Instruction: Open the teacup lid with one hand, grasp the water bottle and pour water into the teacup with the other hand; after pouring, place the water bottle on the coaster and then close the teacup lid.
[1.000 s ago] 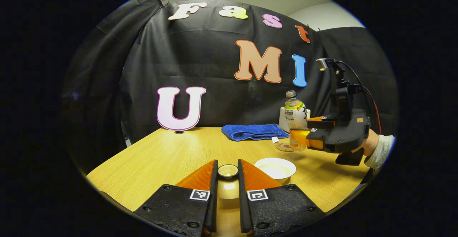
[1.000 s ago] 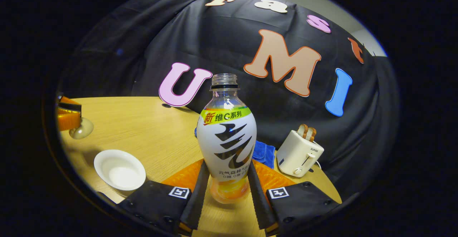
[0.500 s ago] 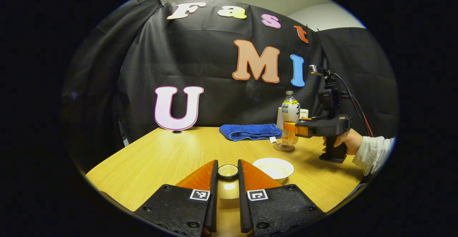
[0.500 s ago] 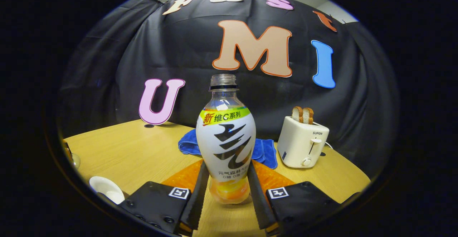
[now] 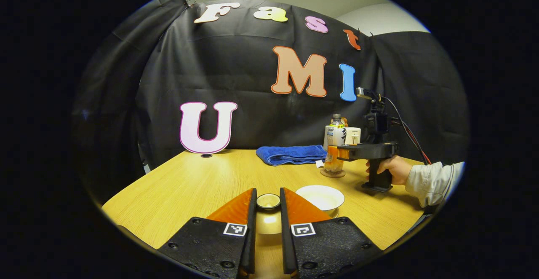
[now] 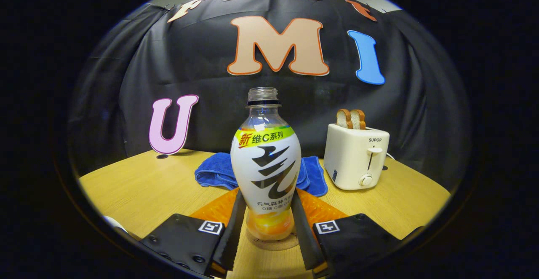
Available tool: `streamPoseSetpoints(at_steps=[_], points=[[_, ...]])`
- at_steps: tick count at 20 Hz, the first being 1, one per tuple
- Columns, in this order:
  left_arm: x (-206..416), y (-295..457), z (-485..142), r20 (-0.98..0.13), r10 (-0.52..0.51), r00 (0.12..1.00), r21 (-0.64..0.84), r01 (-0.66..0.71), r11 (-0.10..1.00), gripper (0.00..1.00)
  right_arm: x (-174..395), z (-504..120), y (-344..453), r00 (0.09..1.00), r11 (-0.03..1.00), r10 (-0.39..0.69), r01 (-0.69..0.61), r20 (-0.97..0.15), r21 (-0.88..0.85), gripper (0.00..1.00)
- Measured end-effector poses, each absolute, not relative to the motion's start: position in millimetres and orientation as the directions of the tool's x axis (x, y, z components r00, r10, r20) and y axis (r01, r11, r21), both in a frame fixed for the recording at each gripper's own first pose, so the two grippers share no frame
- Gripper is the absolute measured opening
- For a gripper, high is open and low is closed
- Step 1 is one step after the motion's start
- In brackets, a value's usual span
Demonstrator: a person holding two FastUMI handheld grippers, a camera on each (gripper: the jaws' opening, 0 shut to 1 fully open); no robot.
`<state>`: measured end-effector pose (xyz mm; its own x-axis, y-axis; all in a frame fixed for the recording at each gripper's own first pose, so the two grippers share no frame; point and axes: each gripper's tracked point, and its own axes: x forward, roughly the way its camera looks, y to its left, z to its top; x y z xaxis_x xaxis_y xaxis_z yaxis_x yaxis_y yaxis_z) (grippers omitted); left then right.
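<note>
Setting the uncapped water bottle [image 6: 266,165] upright on the coaster [image 6: 273,243], the right tongs [image 6: 265,224] clamp its lower body; the left tongs [image 5: 268,211] pinch the lid [image 5: 268,202] aloft beside the open teacup [image 5: 320,197]. Next, likely: release the bottle, then recap the cup.

On my feed the toaster [image 6: 356,156] reads SUPOR on its front. The water bottle [image 6: 266,165] wears a printed label, and square coded markers sit on the left gripper [image 5: 268,205] and right gripper [image 6: 265,228].

Blue towel [image 6: 219,171], cream toaster [image 6: 356,156] — white-and-green-labelled bottle [image 6: 265,165], orange liquid
</note>
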<state>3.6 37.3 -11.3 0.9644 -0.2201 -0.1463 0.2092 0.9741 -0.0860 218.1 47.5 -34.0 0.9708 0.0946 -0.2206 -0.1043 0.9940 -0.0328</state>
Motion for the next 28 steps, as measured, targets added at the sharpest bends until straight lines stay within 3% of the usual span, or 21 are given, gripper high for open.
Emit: streamPoseSetpoints(at_steps=[14,20,21,23,28], points=[[6.8,36.0,-14.9,-0.160,-0.224,0.961,-0.095,0.211,0.973,0.23,219.9,-43.3,40.0,0.967,0.997,0.079,-0.078,-0.244,0.013,0.72],[7.9,31.2,-14.8,-0.163,-0.231,0.959,-0.100,0.217,0.971,0.23,214.8,-47.5,44.2,0.963,0.995,0.096,-0.097,-0.251,0.012,0.81],[7.6,29.7,-15.3,-0.166,-0.232,0.958,-0.100,0.218,0.971,0.23,214.3,-46.5,44.9,0.965,0.995,0.097,-0.098,-0.245,0.006,0.89],[7.5,27.6,-15.9,-0.166,-0.235,0.958,-0.101,0.221,0.970,0.23,212.0,-43.8,44.2,0.968,0.995,0.096,-0.101,-0.234,-0.010,0.96],[9.7,19.6,-11.2,-0.166,-0.241,0.956,-0.097,0.228,0.969,0.23,195.8,-36.2,42.2,0.973,0.994,0.100,-0.107,-0.207,-0.025,0.94]])
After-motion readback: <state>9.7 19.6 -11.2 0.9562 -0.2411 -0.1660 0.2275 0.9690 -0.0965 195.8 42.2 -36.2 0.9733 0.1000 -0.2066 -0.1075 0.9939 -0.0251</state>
